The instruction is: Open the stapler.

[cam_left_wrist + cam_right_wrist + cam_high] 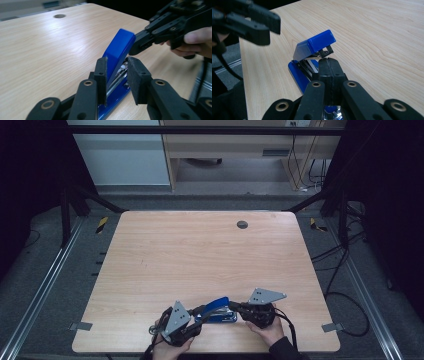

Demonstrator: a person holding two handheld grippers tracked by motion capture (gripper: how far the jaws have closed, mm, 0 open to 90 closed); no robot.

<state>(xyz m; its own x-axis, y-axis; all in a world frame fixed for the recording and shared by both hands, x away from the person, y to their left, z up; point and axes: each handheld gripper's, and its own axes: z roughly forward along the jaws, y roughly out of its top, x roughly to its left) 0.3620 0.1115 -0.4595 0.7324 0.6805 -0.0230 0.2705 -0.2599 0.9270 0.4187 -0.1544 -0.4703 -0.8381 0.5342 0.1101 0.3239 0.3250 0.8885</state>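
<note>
High view: a blue stapler (218, 310) lies on the wooden table (200, 255) close to its near edge, between the two hand-held grippers, with its blue top cover swung up and open away from the base. The left gripper (195, 316) comes at the stapler from the person's left, held in the left hand (171, 347) at the table's near edge; the right gripper (234, 307) meets the stapler from the other side, held in the right hand (268, 329). Each gripper carries a grey three-cornered plate on top. In the left gripper view the two padded fingers (100, 80) stand on either side of the stapler (117, 53), flanking the raised cover and the metal staple channel beneath it; a gap shows between the right-hand pad and the stapler, so the fingers stand partly open around it, and whether the other pad presses on it I cannot tell. Beyond, in the same view, the right gripper (135, 48) reaches in with its tip just beside the lifted end of the cover. In the right gripper view its own fingers (329, 75) are pressed fully together, pad against pad, with nothing between them; their tip sits just below the raised front of the cover, close to the metal part under it, and whether it touches I cannot tell. The stapler's blue base (299, 73) rests flat on the table. The left gripper (249, 22) shows blurred at the upper left of that view. A round grey grommet (242, 224) sits far up the table, well apart from the work.
</note>
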